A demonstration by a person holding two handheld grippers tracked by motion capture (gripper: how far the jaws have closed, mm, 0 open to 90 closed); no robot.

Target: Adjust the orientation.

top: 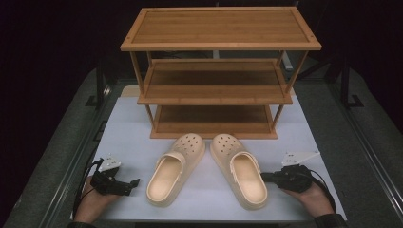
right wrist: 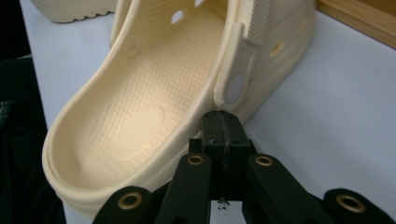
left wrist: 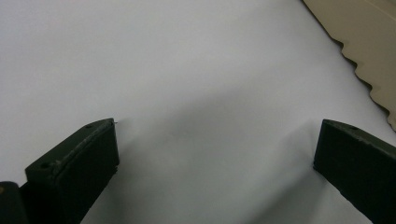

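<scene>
At lower right of the high view, the right tool (top: 264, 177), jaws pressed together and empty, touches the right clog's (top: 241, 169) side. Lower left, the left tool (top: 134, 183) stands wide over bare worktop (top: 123, 123), near the left clog (top: 173, 168). A rack (top: 218, 71) stands behind.

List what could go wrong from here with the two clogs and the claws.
1. The right claw is shut, with nothing between its jaws, at the side of the right clog; pushing on could slide the clog instead of gripping it.
2. A nudge might knock it into the left clog, which lies close beside it.
3. The left claw is open over bare table, so nothing steadies the left clog.
</scene>
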